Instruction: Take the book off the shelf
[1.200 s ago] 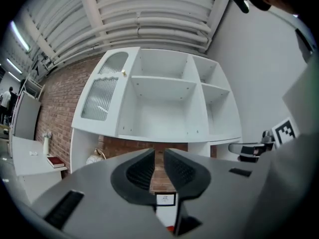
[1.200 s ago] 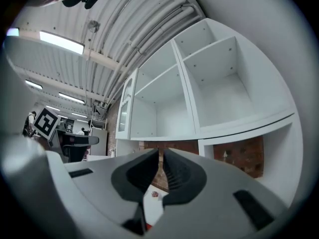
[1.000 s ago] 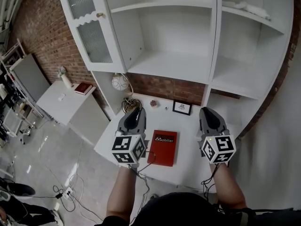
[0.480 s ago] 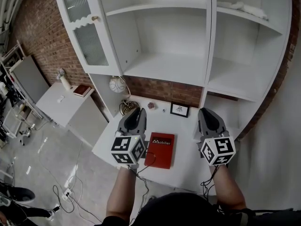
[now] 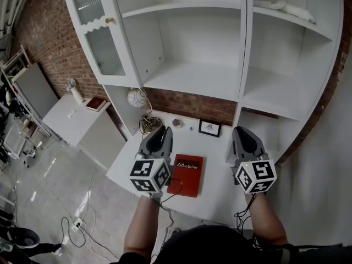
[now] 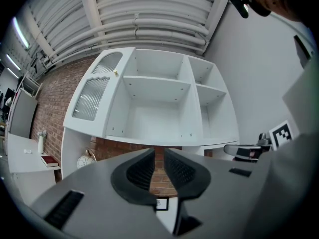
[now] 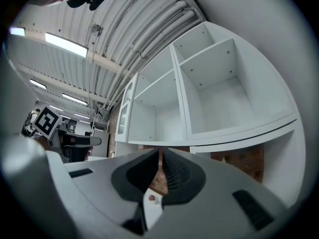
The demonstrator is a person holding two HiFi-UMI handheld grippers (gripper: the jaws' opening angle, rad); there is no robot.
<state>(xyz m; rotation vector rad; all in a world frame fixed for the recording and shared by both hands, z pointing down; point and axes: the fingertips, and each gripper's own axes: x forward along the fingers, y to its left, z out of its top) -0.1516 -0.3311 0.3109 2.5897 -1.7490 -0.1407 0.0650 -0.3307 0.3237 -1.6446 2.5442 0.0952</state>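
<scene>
A red book (image 5: 187,175) lies flat on the white table (image 5: 217,188), cover up, below the white shelf unit (image 5: 192,76), whose compartments show no books. My left gripper (image 5: 163,130) hovers just left of the book, shut with nothing between its jaws. My right gripper (image 5: 240,131) hangs to the right of the book, apart from it, also shut and holding nothing. In the left gripper view the left gripper (image 6: 159,156) points at the shelf unit (image 6: 159,103) with its jaws nearly together. In the right gripper view the right gripper (image 7: 160,156) does the same.
At the table's back stand a small picture frame (image 5: 209,128), a round white vase (image 5: 136,98) and a coil of cable (image 5: 146,123). The cabinet's glass door (image 5: 102,37) stands open at the left. A low side cabinet (image 5: 71,120) carries another red book (image 5: 96,104).
The head view has shifted a little. Both grippers stay shut on either side of the book, which has not moved.
</scene>
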